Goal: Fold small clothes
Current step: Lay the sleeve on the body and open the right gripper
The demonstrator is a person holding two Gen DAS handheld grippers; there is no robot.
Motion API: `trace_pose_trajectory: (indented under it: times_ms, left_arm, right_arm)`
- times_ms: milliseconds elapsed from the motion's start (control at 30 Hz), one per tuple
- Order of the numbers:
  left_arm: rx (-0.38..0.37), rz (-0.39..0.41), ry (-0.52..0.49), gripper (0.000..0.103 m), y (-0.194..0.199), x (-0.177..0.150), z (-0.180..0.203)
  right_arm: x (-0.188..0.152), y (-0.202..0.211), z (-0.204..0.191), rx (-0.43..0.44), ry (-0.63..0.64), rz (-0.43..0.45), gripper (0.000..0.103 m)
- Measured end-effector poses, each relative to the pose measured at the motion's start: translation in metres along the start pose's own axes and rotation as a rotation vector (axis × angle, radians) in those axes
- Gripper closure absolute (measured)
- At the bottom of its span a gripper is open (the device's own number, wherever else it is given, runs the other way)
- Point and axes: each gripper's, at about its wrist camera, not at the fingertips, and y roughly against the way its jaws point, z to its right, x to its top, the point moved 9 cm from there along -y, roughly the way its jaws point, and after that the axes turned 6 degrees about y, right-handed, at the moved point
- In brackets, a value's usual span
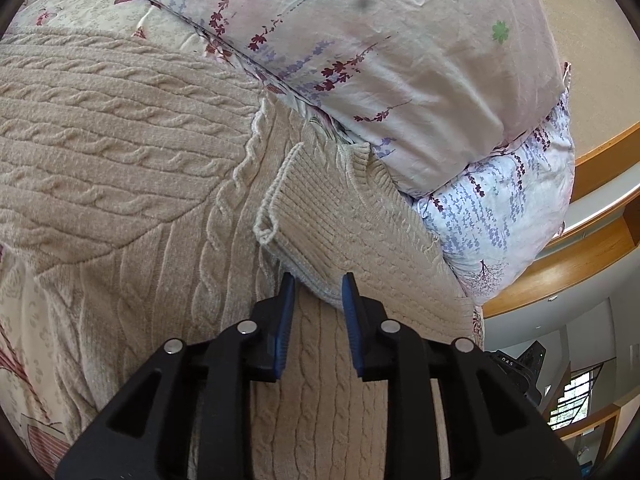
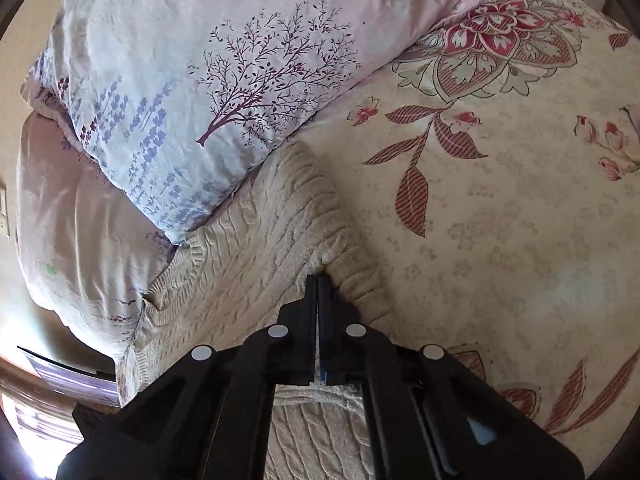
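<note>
Cream cable-knit sweater (image 1: pixel 120 152) spread on floral bedspread (image 2: pixel 500 208) against lavender-print pillows (image 1: pixel 380 52), left gripper (image 1: pixel 318 280) jaws apart around folded ribbed cuff (image 1: pixel 320 216), right gripper (image 2: pixel 319 280) jaws closed, pinching sweater's ribbed hem (image 2: pixel 352 264).

Left wrist view: sweater (image 1: pixel 132 132) runs off the frame at 9 o'clock and is covered at 6 o'clock by the left gripper (image 1: pixel 318 286); hem not visible. Sleeve (image 1: pixel 352 220) tucks under the pillow (image 1: pixel 400 60) at 2 o'clock. Right wrist view: right gripper (image 2: pixel 319 288) pads meet on sweater (image 2: pixel 248 280); fabric between them hidden. Sweater edge at 10 o'clock lies under the pillow (image 2: pixel 224 80). Window area at 8 o'clock overexposed, unreadable.
</note>
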Motion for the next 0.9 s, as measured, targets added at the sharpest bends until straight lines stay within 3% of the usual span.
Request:
trace_pose_trajectory:
  times_ms: [133,267,333,500,633,700,767,900]
  left_arm:
    - [-0.011,0.001,-0.008,0.068,0.0,-0.002,0.002]
    - [-0.02,0.001,0.001,0.068,-0.001,-0.001,0.002]
    - [-0.018,0.004,0.002,0.068,-0.001,-0.001,0.002]
    - [-0.012,0.011,0.008,0.067,-0.003,-0.002,0.004]
    - [-0.013,0.012,0.007,0.066,-0.002,-0.003,0.005]
    - [-0.013,0.011,0.004,0.065,-0.002,-0.003,0.005]
    - [-0.014,0.011,0.004,0.065,-0.003,-0.003,0.005]
    - [-0.013,0.013,-0.005,0.07,-0.003,-0.003,0.003]
  right_arm:
    - [-0.01,0.027,-0.016,0.063,0.039,0.021,0.065]
    - [-0.036,0.048,-0.019,0.297,-0.097,-0.077,0.064]
    - [-0.051,0.052,-0.02,0.328,-0.119,-0.118,0.064]
    - [-0.049,0.032,-0.006,0.214,-0.138,-0.098,0.065]
    - [-0.025,0.037,0.019,0.2,-0.234,0.089,0.078]
    - [-0.023,0.04,0.034,0.206,-0.298,0.142,0.086]
    - [-0.023,0.04,0.04,0.224,-0.335,0.165,0.092]
    - [-0.029,0.041,0.029,0.172,-0.281,0.123,0.087]
